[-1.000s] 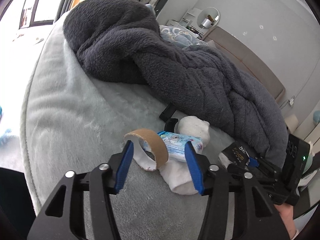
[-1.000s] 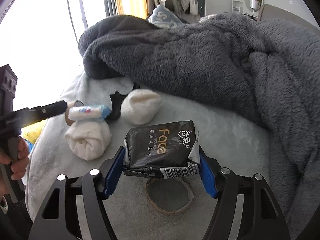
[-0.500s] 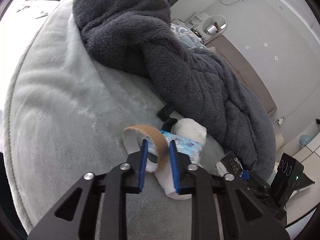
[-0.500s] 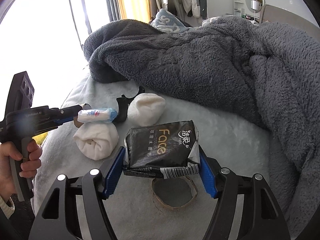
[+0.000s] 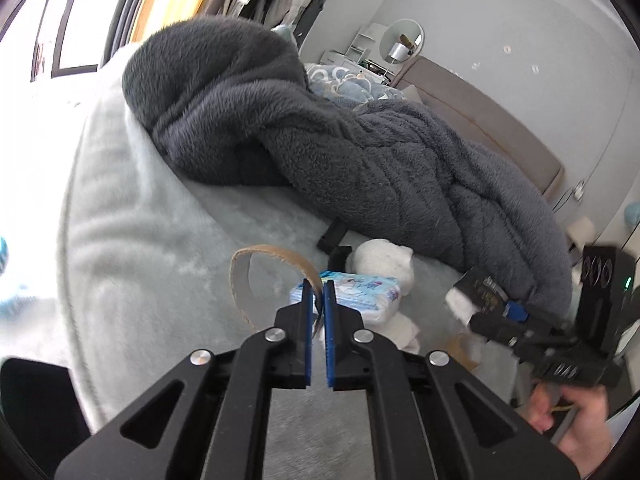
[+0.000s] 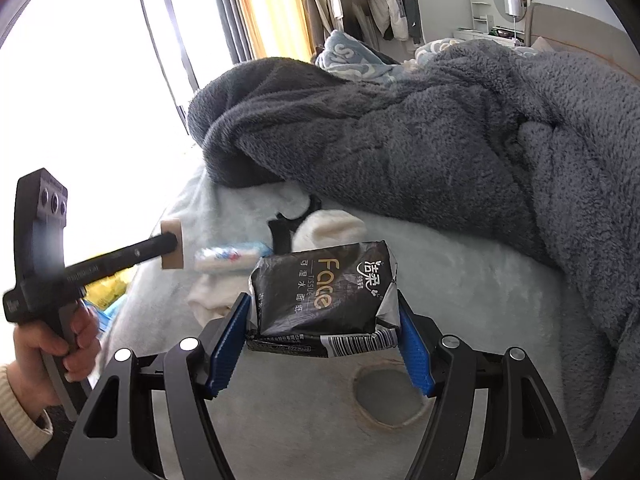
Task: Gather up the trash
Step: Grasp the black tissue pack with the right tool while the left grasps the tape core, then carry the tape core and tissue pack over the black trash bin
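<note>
Your bed cover [image 5: 132, 240], a pale plush sheet, fills the lower left of the left wrist view, and the dark grey fleece blanket [image 5: 320, 148] lies heaped across it from ten o'clock toward three o'clock.

Your right gripper [image 6: 322, 344] sits at six o'clock in its own view, its blue pads pressed on both ends of a black tissue pack [image 6: 324, 288] printed "Face"; the jaws stand partly apart, filled by the pack. In the left wrist view that pack shows at four o'clock.

Under the pack, at five o'clock in the right wrist view, a flattened cardboard ring [image 6: 390, 400] lies on the cover.

At eleven o'clock from the pack rests a white rolled bundle [image 6: 336, 226], with a small black object [image 6: 280, 230] just beside it. Another white bundle [image 6: 208, 296] lies at nine o'clock, a blue-and-white tissue packet [image 6: 230, 258] on top.

Your left gripper [image 5: 317, 292] is closed all the way down, pinching the wall of a brown cardboard ring [image 5: 256, 256], which curls up toward eleven o'clock from the pads, raised off the cover.
</note>
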`<state>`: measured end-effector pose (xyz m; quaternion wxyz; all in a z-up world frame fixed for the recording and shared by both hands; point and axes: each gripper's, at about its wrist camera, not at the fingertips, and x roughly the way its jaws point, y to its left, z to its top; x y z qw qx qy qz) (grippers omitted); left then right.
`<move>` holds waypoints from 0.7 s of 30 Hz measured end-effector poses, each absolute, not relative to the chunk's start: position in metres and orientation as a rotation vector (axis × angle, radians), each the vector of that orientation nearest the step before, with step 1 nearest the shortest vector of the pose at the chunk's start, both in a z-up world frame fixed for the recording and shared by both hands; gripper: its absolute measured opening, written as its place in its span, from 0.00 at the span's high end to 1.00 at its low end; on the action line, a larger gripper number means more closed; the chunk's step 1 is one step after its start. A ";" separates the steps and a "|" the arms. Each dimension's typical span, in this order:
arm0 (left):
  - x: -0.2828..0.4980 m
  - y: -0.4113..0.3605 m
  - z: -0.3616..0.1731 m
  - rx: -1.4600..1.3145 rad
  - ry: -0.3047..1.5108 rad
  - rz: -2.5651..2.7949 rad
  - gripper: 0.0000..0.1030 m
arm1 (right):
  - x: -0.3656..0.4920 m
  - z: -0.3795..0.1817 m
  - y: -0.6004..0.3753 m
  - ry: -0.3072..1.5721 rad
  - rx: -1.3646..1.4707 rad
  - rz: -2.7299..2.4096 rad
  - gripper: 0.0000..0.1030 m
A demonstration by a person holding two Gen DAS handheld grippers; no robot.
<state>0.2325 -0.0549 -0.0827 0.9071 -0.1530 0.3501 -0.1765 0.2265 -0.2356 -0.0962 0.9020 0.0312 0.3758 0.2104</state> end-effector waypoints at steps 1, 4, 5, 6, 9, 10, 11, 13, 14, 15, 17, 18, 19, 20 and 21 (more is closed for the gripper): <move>0.231 -0.055 -0.082 -0.295 0.720 -0.357 0.94 | 0.227 -0.093 -0.233 0.772 0.074 0.441 0.32; 0.227 -0.056 -0.079 -0.217 0.712 -0.332 0.94 | 0.227 -0.086 -0.222 0.755 0.096 0.461 0.32; 0.225 -0.056 -0.078 -0.195 0.711 -0.326 0.94 | 0.227 -0.083 -0.217 0.750 0.093 0.468 0.32; 0.224 -0.055 -0.078 -0.179 0.710 -0.322 0.94 | 0.227 -0.082 -0.214 0.747 0.090 0.473 0.32; 0.219 -0.049 -0.078 -0.142 0.710 -0.310 0.94 | 0.227 -0.078 -0.203 0.742 0.090 0.490 0.32; 0.218 -0.046 -0.077 -0.135 0.710 -0.303 0.94 | 0.227 -0.077 -0.199 0.741 0.089 0.495 0.32; 0.217 -0.043 -0.077 -0.132 0.711 -0.296 0.94 | 0.227 -0.076 -0.195 0.739 0.089 0.500 0.32; 0.216 -0.038 -0.077 -0.127 0.714 -0.282 0.94 | 0.228 -0.073 -0.187 0.734 0.090 0.513 0.32; 0.215 -0.035 -0.077 -0.124 0.718 -0.275 0.94 | 0.229 -0.072 -0.183 0.731 0.089 0.518 0.32; 0.215 -0.032 -0.078 -0.122 0.724 -0.267 0.94 | 0.229 -0.070 -0.179 0.729 0.089 0.524 0.32; 0.215 -0.025 -0.081 -0.116 0.743 -0.254 0.94 | 0.228 -0.067 -0.172 0.723 0.090 0.538 0.32; 0.216 -0.022 -0.082 -0.107 0.754 -0.244 0.94 | 0.229 -0.066 -0.168 0.721 0.089 0.546 0.32; 0.216 -0.019 -0.084 -0.099 0.764 -0.235 0.94 | 0.229 -0.065 -0.164 0.719 0.088 0.554 0.32; 0.216 -0.015 -0.086 -0.093 0.777 -0.225 0.94 | 0.229 -0.063 -0.159 0.716 0.087 0.563 0.32; 0.216 -0.011 -0.088 -0.090 0.786 -0.218 0.94 | 0.230 -0.063 -0.156 0.715 0.087 0.568 0.32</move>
